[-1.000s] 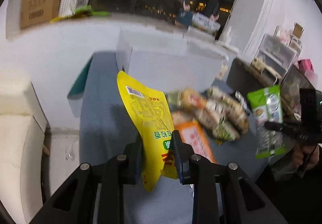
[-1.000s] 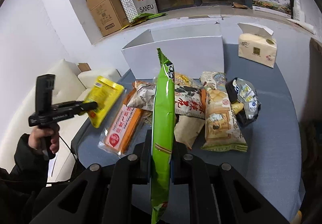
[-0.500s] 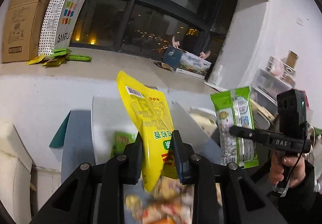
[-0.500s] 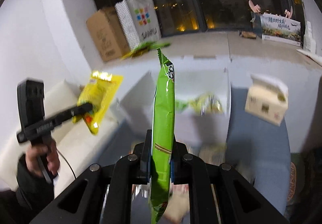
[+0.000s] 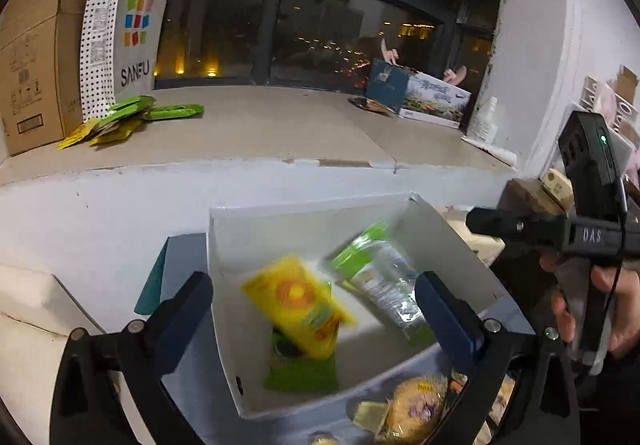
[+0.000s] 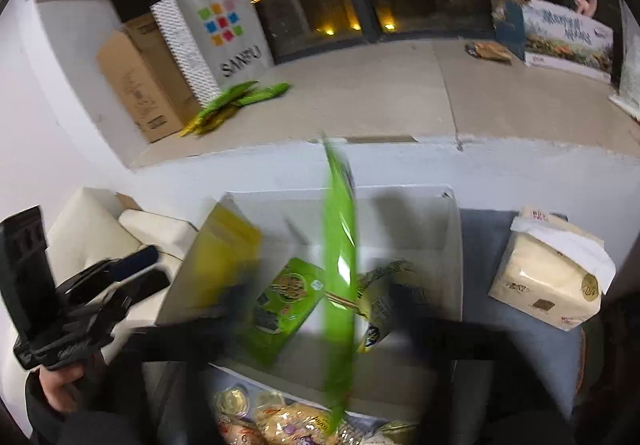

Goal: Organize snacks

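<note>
Release at the white box: the left gripper, clamped on the yellow packet a second ago, now gapes wide as it drops inside, the right gripper seemingly wide too, its green packet blurred mid-fall.

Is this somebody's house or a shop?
Probably somebody's home at night: a pale sofa beside the table, a tissue pack, and a shopping bag and cardboard box on the window ledge.
</note>
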Available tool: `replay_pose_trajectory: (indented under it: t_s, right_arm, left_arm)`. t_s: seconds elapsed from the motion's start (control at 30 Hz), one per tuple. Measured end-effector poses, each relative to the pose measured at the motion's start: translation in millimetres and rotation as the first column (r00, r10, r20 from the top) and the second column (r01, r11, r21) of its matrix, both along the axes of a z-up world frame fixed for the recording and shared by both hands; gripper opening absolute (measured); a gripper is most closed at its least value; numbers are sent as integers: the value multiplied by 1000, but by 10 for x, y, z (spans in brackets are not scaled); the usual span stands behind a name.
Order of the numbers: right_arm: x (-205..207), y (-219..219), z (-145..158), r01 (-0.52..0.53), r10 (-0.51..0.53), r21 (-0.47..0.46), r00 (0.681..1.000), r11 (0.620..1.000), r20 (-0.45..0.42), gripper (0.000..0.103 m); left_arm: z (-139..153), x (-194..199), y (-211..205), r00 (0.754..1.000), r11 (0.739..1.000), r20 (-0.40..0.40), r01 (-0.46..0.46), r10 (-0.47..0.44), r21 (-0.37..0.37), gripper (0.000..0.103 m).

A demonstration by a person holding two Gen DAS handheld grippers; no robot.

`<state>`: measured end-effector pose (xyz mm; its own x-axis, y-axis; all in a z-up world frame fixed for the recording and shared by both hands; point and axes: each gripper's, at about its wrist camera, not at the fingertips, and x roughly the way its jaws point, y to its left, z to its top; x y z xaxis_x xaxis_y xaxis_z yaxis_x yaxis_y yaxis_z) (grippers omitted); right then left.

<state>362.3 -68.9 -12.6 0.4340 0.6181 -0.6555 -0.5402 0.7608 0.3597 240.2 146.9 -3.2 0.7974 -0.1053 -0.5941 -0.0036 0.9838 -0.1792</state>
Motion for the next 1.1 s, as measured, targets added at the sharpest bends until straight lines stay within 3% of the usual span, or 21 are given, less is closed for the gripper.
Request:
replay_pose_trajectory:
  t_s: [0.3,0.43,0.57,0.7,0.87,0.97,1.1]
  right_arm:
    - [-305,-324,170,-20,15,70,998,997,68,103]
    - [-729,-558,293,-72,64,56,989,996,134,103]
    - [-1286,-801,301,-129,128,-8,968,992,218,103]
    - [-1822,-1028,156,-157,168,-60,948,986,272,103]
    - [-2411,-1278,-134,-125,140,-65,937,990,321,103]
    - [-2598,-1366,-293,-100,112,-56,945,993,308,103]
    - [-2734,-1398,-415,-90,106,-65,943,994,315,103]
  left_arm:
    - [64,-581,-126,1000,1000,27,4,-3,-28,103]
    - [77,-1058,-262,999,1000,47,21,-21,-5,103]
    - [-37,-1535,-391,999,999,46,28,-26,-44,103]
    - [-310,-1915,-567,1000,998,2,-11,11,-64,103]
    - [-789,-2107,-791,991,991,-124,-60,45,-122,103]
    - [-1003,-2087,-973,981,994,-189,-57,38,-96,103]
    - [-1128,-2003,-1134,975,997,-217,-61,49,-46,103]
